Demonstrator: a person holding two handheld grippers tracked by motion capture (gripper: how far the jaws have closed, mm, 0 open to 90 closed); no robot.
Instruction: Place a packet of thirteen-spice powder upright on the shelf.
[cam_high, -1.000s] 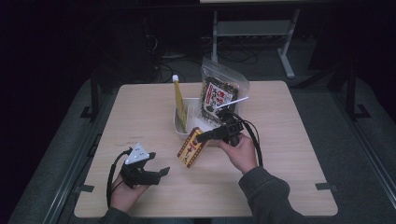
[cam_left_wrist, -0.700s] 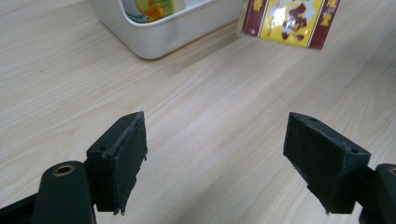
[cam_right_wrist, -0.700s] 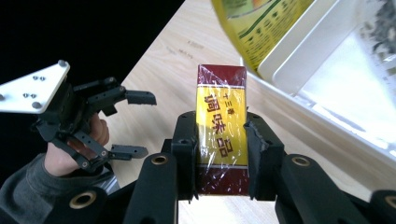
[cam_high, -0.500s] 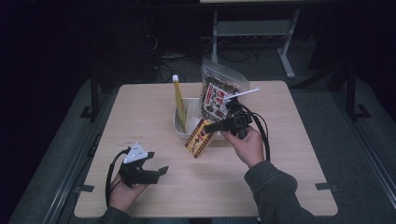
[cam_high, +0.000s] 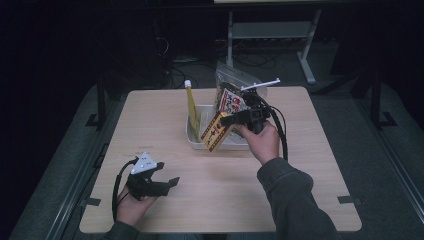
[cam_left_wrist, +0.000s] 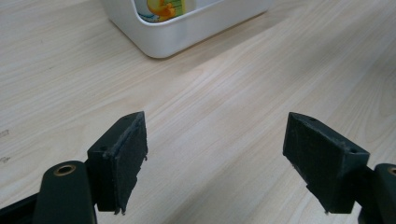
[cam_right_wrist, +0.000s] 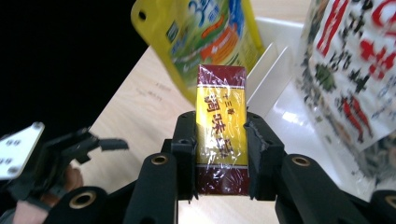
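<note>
Here the right gripper (cam_right_wrist: 220, 154) fingers clamp a glossy yellow-and-maroon box (cam_right_wrist: 221, 126); left gripper (cam_left_wrist: 215, 161) fingers gape apart.

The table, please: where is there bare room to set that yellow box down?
The table is bare right of the right gripper holding the yellow box, and between the white bin and left gripper. The bin is crowded with packets.
</note>
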